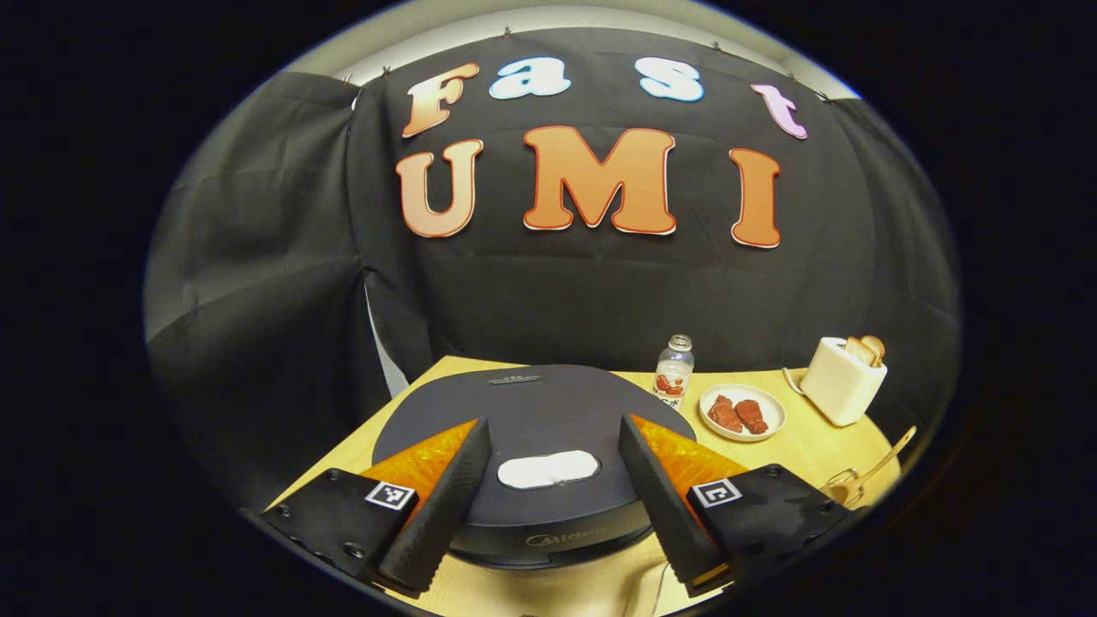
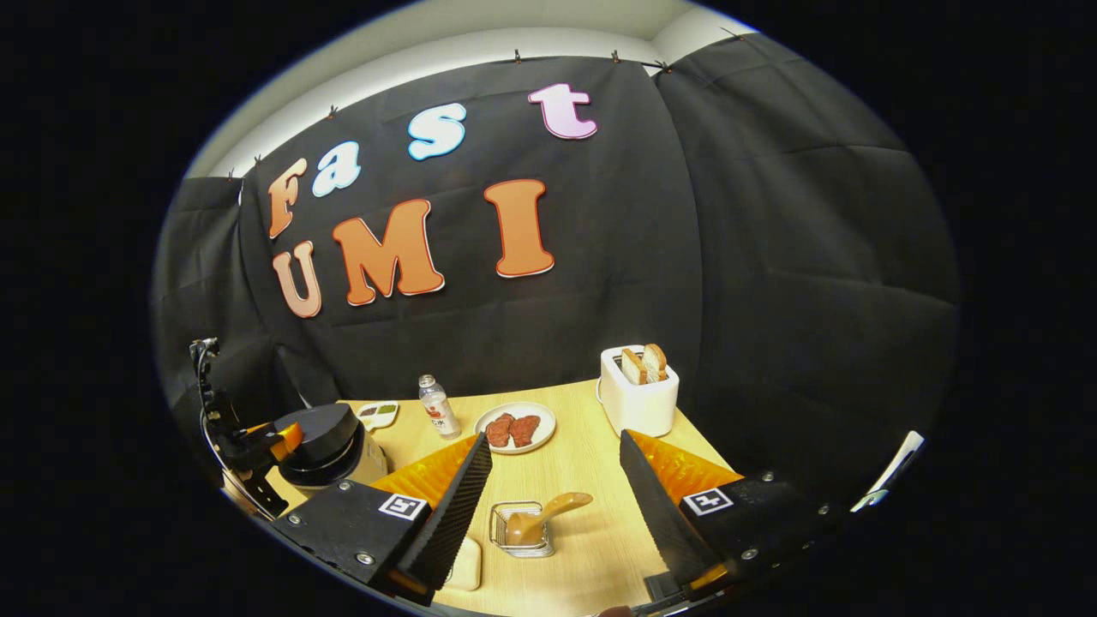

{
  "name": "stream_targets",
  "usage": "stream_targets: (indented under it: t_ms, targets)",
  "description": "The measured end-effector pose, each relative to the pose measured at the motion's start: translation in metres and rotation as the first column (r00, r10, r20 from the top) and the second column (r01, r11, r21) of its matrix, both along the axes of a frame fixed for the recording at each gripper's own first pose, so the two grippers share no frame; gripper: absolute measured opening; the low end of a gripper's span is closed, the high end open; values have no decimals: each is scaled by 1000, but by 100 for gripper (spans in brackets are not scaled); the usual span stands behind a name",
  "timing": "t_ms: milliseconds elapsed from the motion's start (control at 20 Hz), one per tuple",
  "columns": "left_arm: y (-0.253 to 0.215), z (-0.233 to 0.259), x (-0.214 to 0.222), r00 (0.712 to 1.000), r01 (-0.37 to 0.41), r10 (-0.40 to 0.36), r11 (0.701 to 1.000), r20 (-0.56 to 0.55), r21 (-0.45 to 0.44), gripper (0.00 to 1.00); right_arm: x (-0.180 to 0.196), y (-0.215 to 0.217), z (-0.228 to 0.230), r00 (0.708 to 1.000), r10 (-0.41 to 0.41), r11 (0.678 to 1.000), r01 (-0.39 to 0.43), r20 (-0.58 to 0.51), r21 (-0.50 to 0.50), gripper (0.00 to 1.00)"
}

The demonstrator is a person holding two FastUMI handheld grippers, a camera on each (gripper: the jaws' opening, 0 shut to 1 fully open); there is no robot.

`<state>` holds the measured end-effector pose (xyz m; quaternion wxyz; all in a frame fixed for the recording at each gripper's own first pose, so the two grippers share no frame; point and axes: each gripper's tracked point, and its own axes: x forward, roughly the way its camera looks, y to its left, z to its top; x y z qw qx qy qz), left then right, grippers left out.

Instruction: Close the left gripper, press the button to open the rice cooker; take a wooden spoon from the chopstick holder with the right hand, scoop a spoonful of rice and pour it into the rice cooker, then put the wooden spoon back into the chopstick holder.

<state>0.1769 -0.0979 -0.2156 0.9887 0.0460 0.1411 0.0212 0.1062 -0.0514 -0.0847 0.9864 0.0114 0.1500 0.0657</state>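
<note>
Wooden table [image 2: 591, 480] — black cloth wall [image 2: 771, 257] behind, pale ceiling above.

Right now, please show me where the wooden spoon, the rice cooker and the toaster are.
wooden spoon [image 2: 548, 507]: right gripper view, on its handle.
rice cooker [image 1: 548, 411]: left gripper view, on its closed dark lid.
toaster [image 2: 638, 403]: right gripper view, on its white front wall.

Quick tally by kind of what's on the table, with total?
Rice cooker: 1
Bottle: 1
Plate of meat: 1
Toaster: 1
Toast slices: 2
Chopstick holder: 1
Wooden spoon: 1
Small sauce dish: 1
Total: 9
</note>
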Motion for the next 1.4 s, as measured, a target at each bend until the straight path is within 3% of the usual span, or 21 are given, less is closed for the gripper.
stream_targets:
  t_ms: [200,400,550,700,850,1000,1100,1400]
  targets:
    - [-1,-29,-10,1000,-20,20,1000,-14,14,100,-1,-9,-9,1000,-10,1000,10,-24,-3,93]
    - [-1,-26,-12,996,-36,36,999,78,-3,98,-2,-22,-22,998,-39,999,40,-47,7,93]
    - [-3,-44,-4,1000,-10,10,1000,12,8,100,-5,-28,-40,995,-55,998,56,-78,12,93]
    - [-1,-32,1,998,0,-2,999,56,35,100,-10,-30,-53,993,-58,998,59,-102,11,93]
    - [-6,-30,-5,997,15,-17,1000,-73,-21,100,-6,-28,-43,995,-56,998,56,-77,-4,93]
    - [3,51,-4,1000,13,-13,1000,0,-27,96,3,-17,-14,999,-35,999,35,-38,16,93]
    - [5,115,-9,998,31,-30,999,59,-15,100,11,-10,11,1000,-23,1000,23,5,8,93]
    - [20,275,-51,983,72,-66,997,170,-30,96,29,6,105,984,32,992,-9,177,-130,93]
